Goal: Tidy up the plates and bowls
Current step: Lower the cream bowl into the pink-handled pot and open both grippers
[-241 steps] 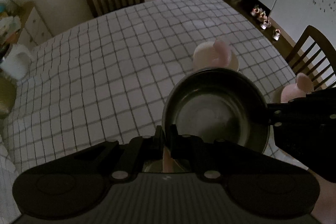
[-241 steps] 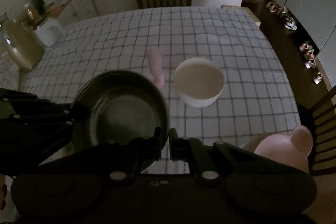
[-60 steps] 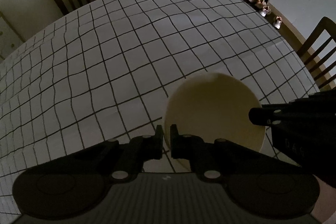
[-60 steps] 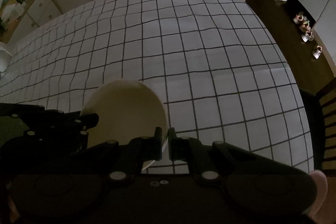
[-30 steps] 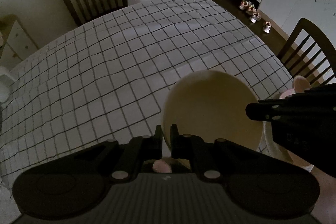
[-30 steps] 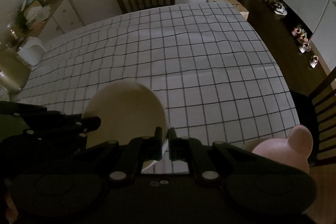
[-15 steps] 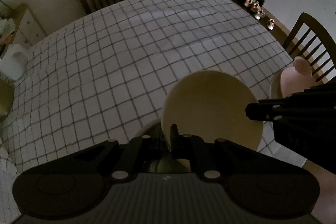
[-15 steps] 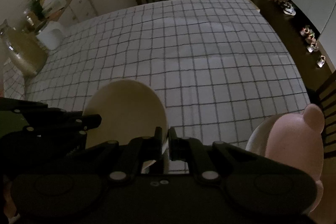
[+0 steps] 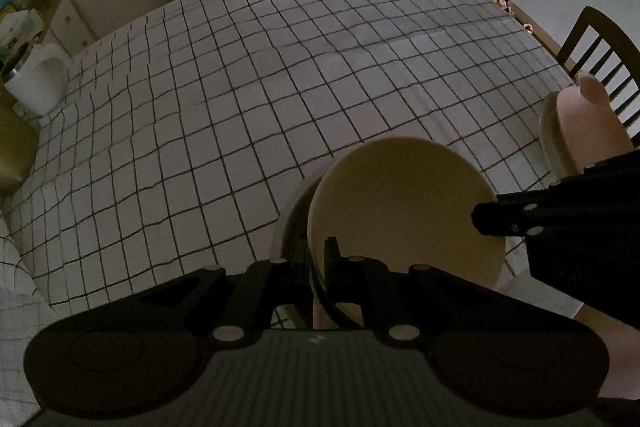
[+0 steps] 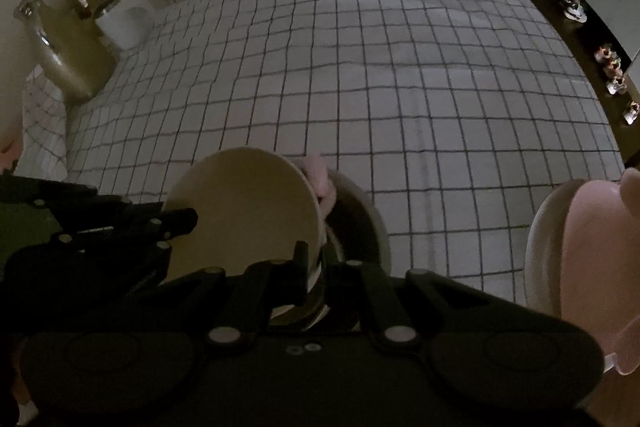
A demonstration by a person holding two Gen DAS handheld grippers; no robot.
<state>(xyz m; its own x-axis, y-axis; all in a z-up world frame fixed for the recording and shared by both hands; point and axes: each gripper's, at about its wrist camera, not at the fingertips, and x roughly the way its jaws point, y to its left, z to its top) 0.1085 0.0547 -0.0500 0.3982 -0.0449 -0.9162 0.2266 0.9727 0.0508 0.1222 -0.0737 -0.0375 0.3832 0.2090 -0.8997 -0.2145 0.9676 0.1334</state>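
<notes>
Cream bowl (image 9: 404, 207) is pinched by its rim on both sides: left gripper (image 9: 318, 255) fingers are nearly closed on the near-left rim, right gripper (image 10: 316, 259) fingers likewise on the opposite rim, wall between the pads each time. Bowl hangs tilted just above a dark metal pan (image 10: 360, 223) at the near edge of the checked worktop (image 9: 240, 99). Pink bear-shaped plate (image 10: 592, 251) sits apart on the right.

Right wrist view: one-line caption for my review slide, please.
Both grippers, right gripper and left gripper, pinch a cream round bowl by its rim above a dark metal bowl on the checked tablecloth.
</notes>
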